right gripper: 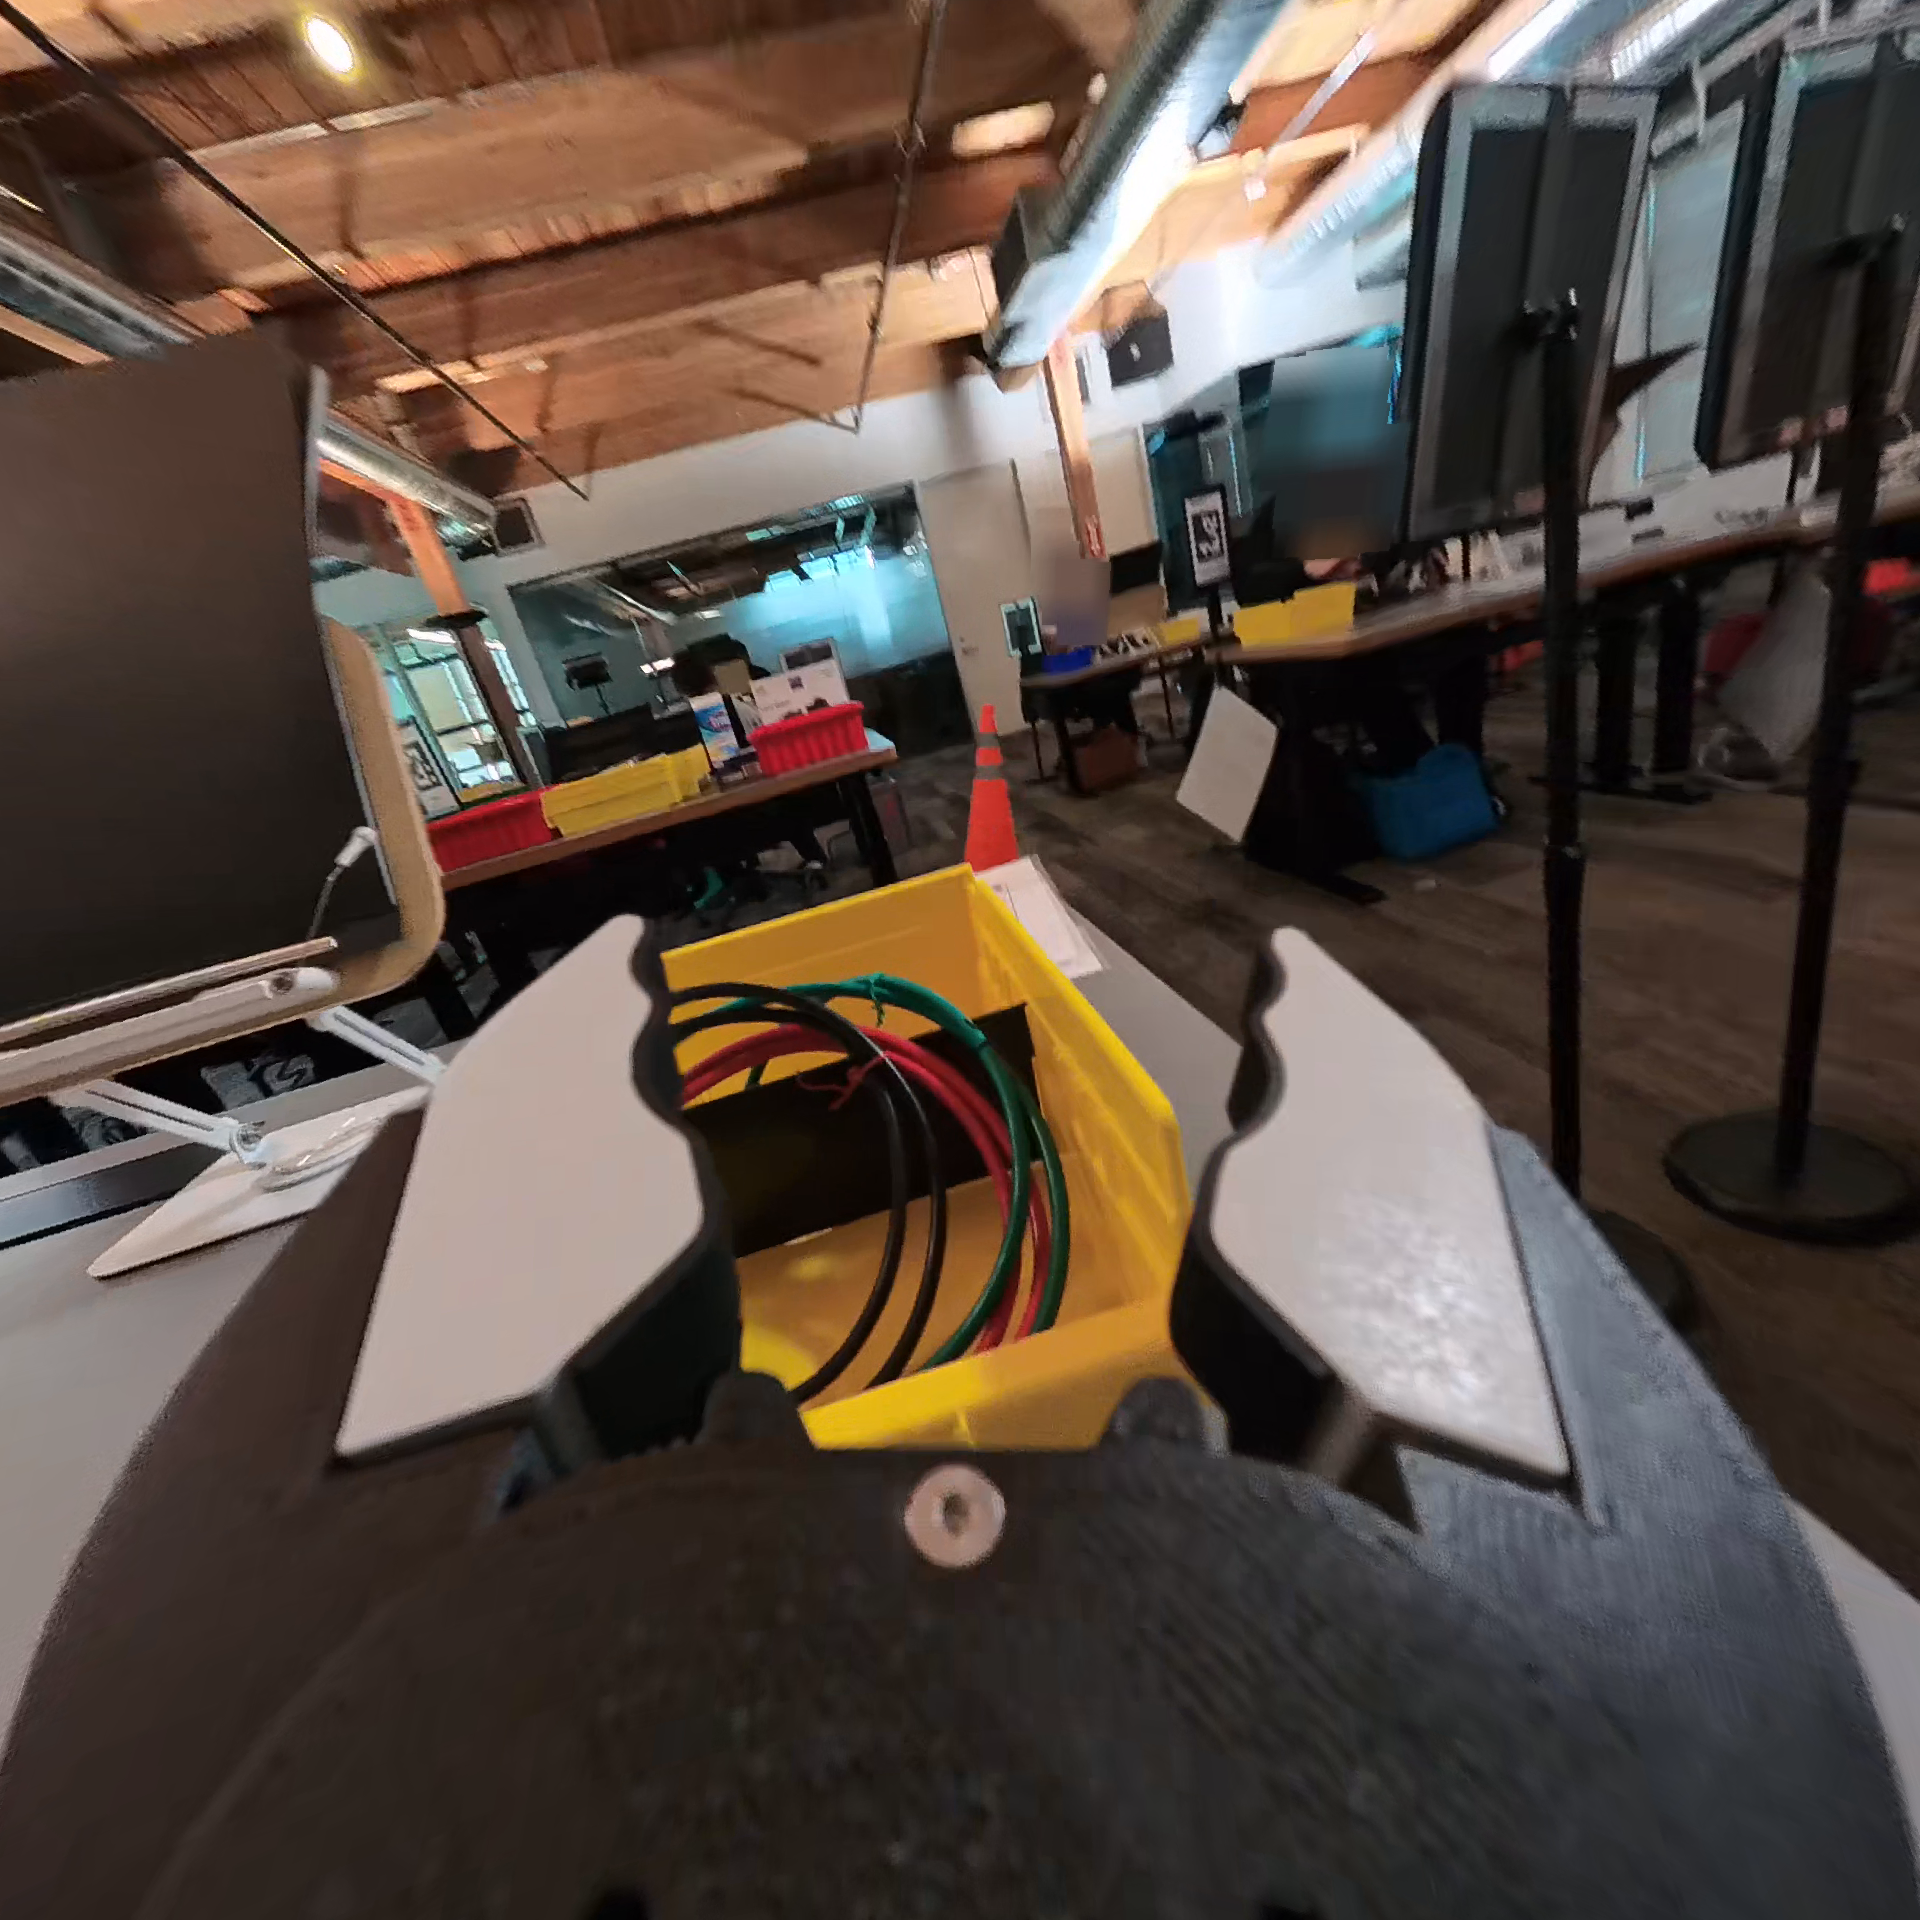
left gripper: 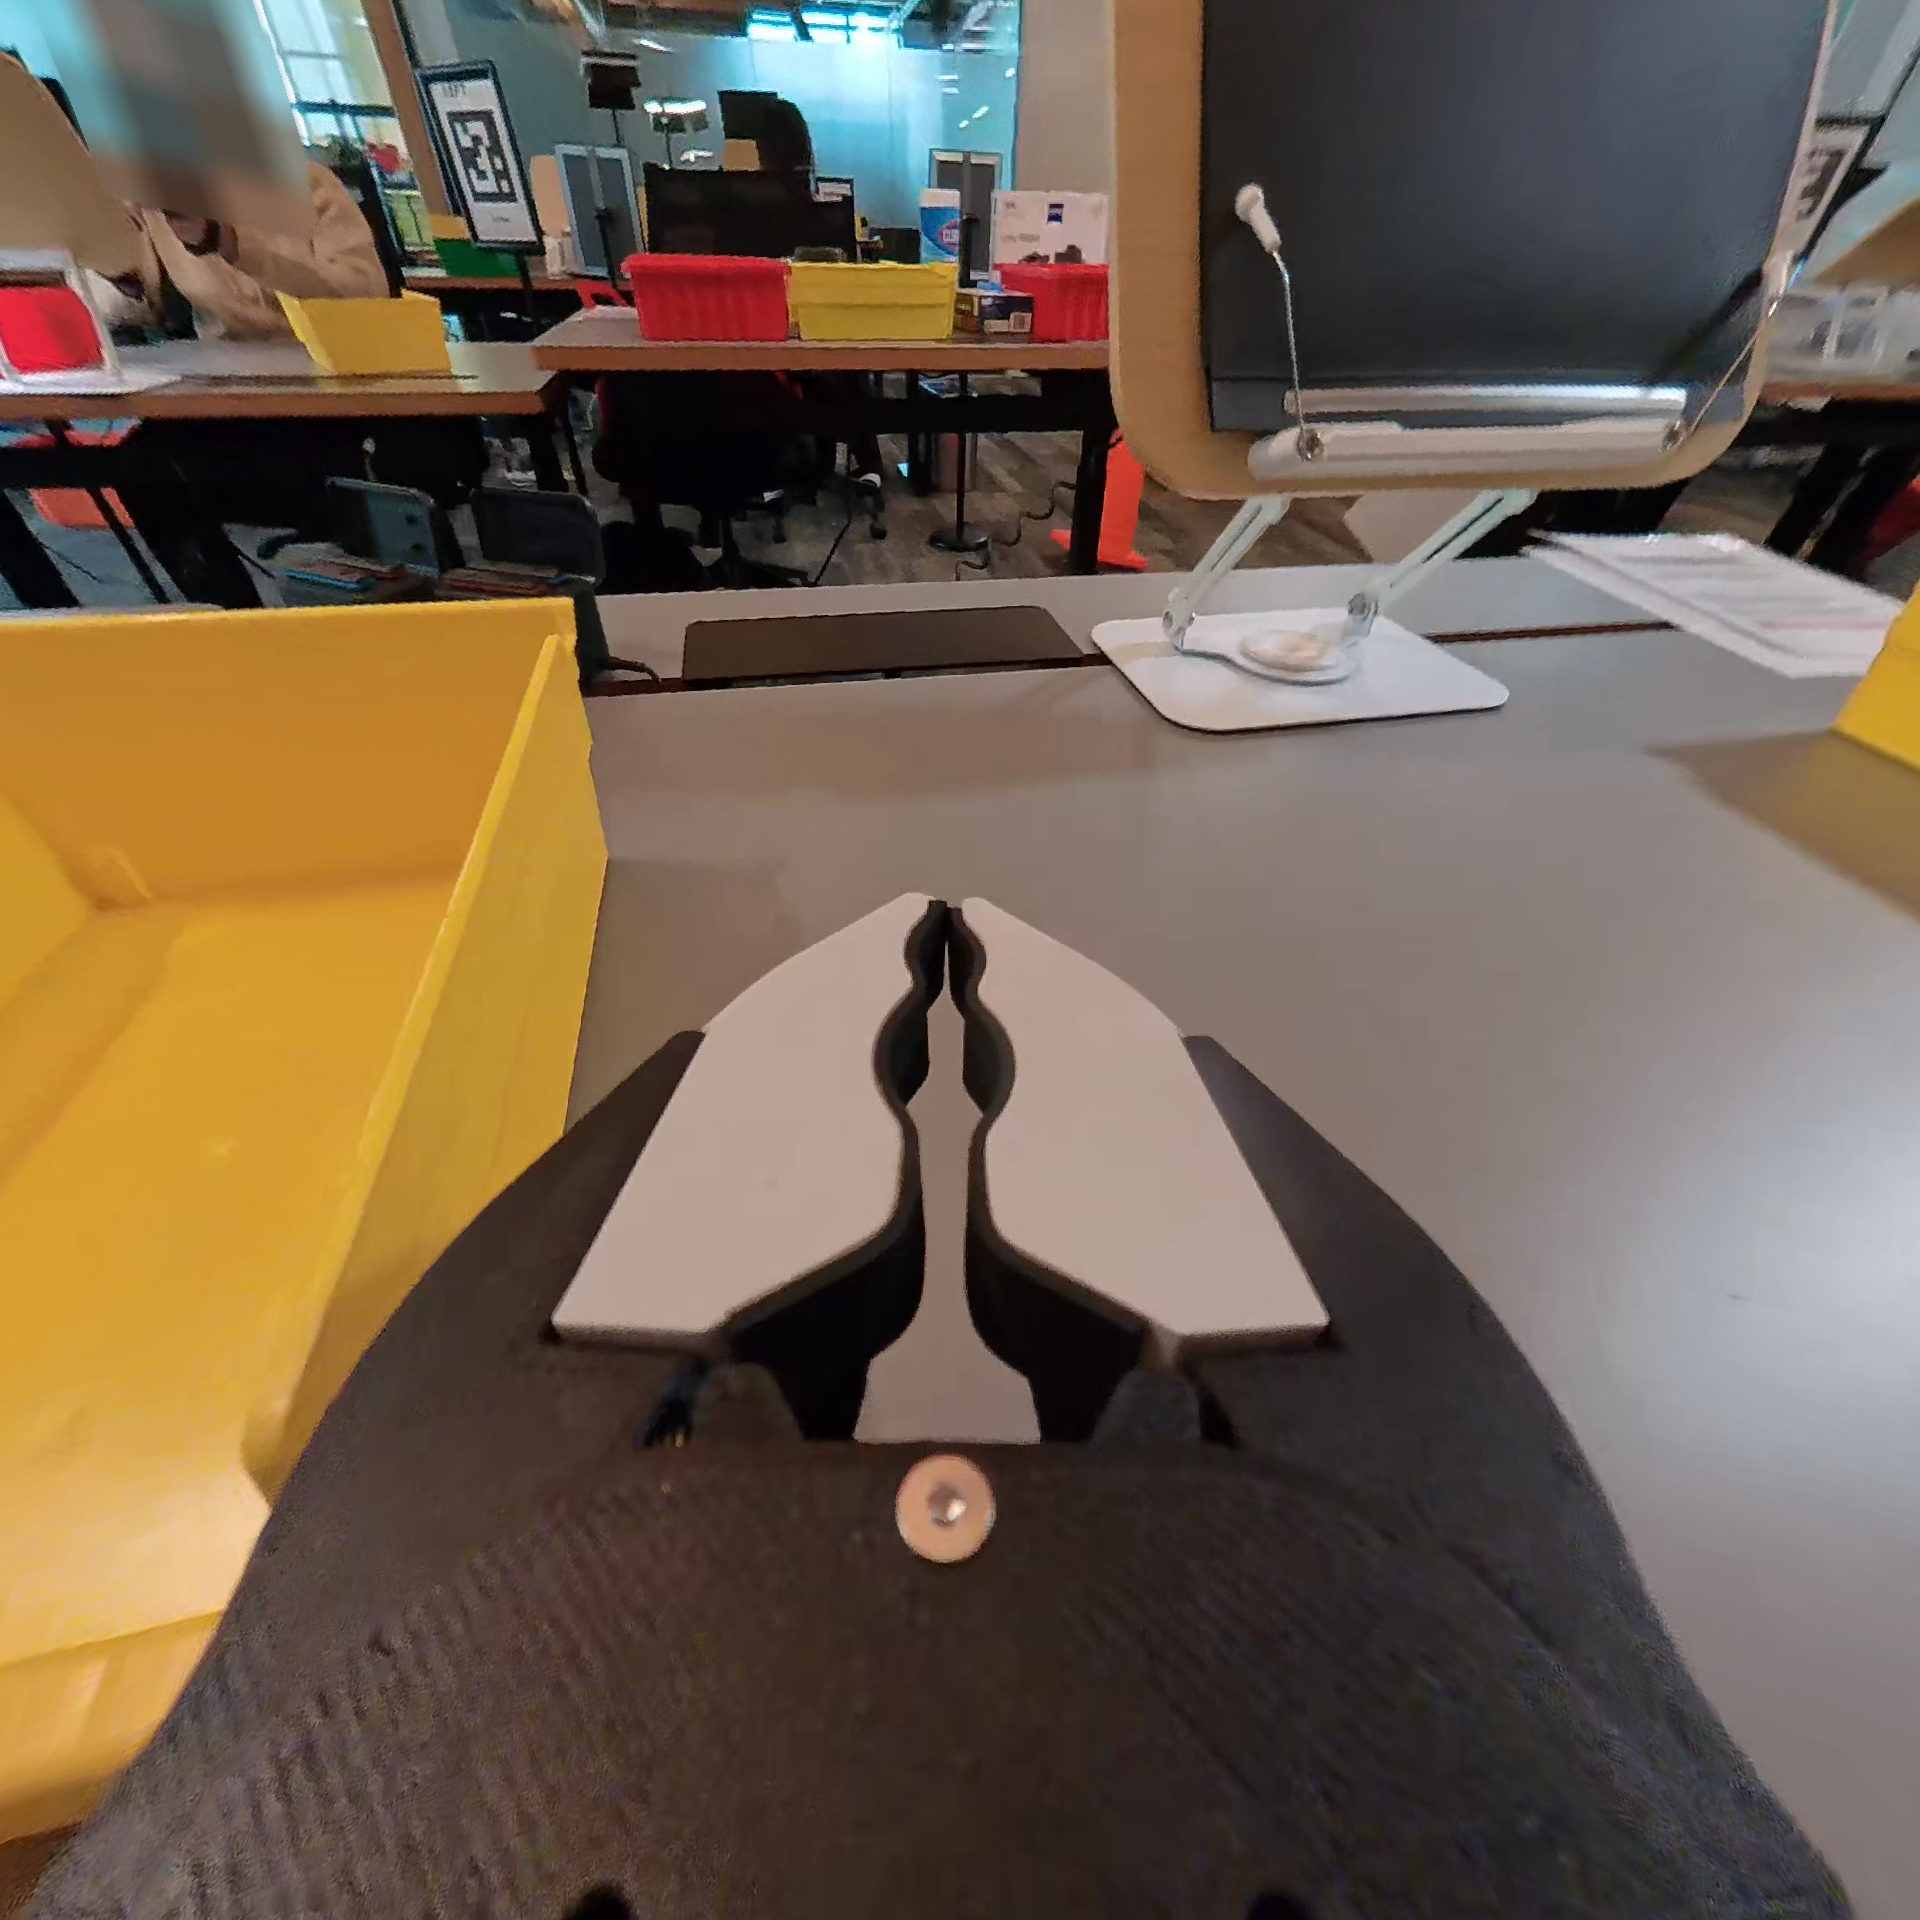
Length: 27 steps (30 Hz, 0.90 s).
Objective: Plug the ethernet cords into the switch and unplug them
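In the left wrist view my left gripper [left gripper: 948, 914] is shut with nothing between its pads, low over the grey table [left gripper: 1247, 935], next to a yellow bin [left gripper: 260, 935] on its left. In the right wrist view my right gripper [right gripper: 956, 997] is wide open and empty, hovering above a second yellow bin [right gripper: 1101, 1060]. In that bin lie coiled ethernet cords, green [right gripper: 1039, 1122], red [right gripper: 956, 1060] and black [right gripper: 914, 1164], and a black box-like thing [right gripper: 810, 1164] that may be the switch. The pads touch none of them.
A tablet on a white folding stand [left gripper: 1299, 675] stands at the table's far side; it also shows in the right wrist view [right gripper: 208, 1174]. A sheet of paper [left gripper: 1714, 592] lies far right. Black stand poles [right gripper: 1558, 727] rise on the right, beyond the table edge.
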### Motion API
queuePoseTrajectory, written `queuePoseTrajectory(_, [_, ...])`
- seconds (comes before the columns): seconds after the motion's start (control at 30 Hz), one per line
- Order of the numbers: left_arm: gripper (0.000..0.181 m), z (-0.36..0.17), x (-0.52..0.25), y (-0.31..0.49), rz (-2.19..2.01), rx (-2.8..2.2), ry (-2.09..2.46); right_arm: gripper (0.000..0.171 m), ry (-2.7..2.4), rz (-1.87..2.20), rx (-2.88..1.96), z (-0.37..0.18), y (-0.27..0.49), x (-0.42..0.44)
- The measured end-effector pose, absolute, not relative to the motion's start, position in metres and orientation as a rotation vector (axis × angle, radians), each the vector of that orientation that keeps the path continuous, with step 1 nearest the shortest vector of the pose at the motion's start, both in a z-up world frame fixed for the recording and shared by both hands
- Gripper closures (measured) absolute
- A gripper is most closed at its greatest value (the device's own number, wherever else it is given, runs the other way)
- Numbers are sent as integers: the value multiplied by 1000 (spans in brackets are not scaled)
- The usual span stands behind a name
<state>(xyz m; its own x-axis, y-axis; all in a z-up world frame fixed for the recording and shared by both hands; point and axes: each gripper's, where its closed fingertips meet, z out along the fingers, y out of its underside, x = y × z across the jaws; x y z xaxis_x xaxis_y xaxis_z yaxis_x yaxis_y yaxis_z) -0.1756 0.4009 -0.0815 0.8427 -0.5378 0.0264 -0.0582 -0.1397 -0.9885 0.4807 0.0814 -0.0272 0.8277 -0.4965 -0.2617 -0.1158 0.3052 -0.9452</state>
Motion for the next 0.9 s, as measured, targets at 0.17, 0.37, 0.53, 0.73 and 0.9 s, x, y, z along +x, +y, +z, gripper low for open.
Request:
queuePoseTrajectory(0.17, [162, -71, -187, 404, -494, -1607, 430, 47, 746, -221, -1284, -57, 83, 509])
queuePoseTrajectory(0.37, [110, -55, -196, 407, -499, -1483, 339, 43, 884, -158, -1274, -75, 65, 534])
queuePoseTrajectory(0.53, [89, -72, -179, 414, -605, -1569, 356, 42, 894, -105, -1318, -82, 67, 545])
queuePoseTrajectory(0.73, [96, -78, -161, 409, -715, -1591, 405, 56, 756, -9, -1551, -106, 115, 534])
queuePoseTrajectory(0.9, [102, -83, -151, 405, -827, -1617, 416, 78, 696, 55, -1719, -128, 147, 527])
